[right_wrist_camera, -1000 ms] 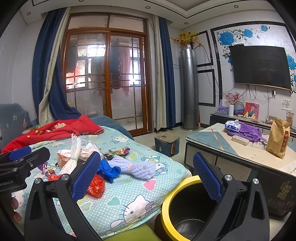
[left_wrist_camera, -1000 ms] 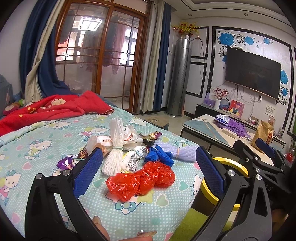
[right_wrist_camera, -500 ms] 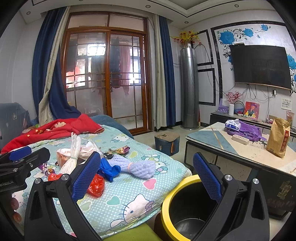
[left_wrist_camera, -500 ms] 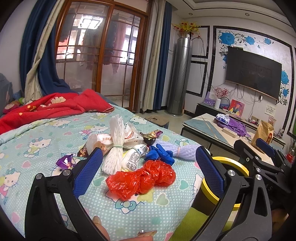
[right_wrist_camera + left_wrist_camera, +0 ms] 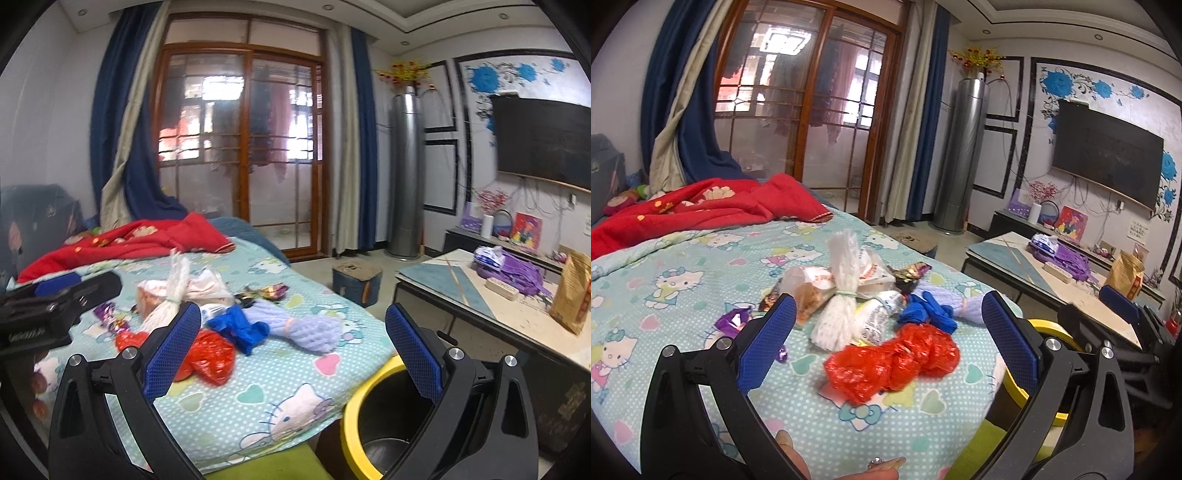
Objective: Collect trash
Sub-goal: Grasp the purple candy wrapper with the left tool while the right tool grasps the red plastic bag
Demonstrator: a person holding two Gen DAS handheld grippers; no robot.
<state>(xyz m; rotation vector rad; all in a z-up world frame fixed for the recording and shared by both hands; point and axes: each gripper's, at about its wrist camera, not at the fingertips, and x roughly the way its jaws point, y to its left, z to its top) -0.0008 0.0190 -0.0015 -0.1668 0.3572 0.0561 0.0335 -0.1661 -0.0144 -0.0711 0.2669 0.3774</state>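
Nearest of all, both tools are spread wide and grip nothing: the left tool (image 5: 886, 325) hangs low over the near edge of the bed (image 5: 665, 266), its blue, finely dimpled pads framing the litter, while the right tool (image 5: 291, 339) sits further right, one finger over the bedding and the other above the bin (image 5: 373, 417). That bin, black inside with a glossy yellow rim, stands on the floor just beside the bed's corner, probably so that each piece can be lifted and dropped with a short swing. Closest among the trash lies a crinkled red plastic bag (image 5: 892, 363), thin and bunched into a lumpy roll, which looks the likeliest first pick since it falls between the left tool's fingers. Just behind it sit a twisted blue plastic scrap (image 5: 929, 312), a printed white wrapper (image 5: 873, 319) and a white foam net sleeve (image 5: 838, 291) cinched at its waist by a band. A pale lilac foam net (image 5: 306, 330), soft and waffle-textured, stretches toward the bed's edge. Shiny candy wrappers (image 5: 733, 321) are scattered around the heap. Beyond, a rumpled red blanket (image 5: 709, 206) lies at the far end of the cartoon-cat sheet.
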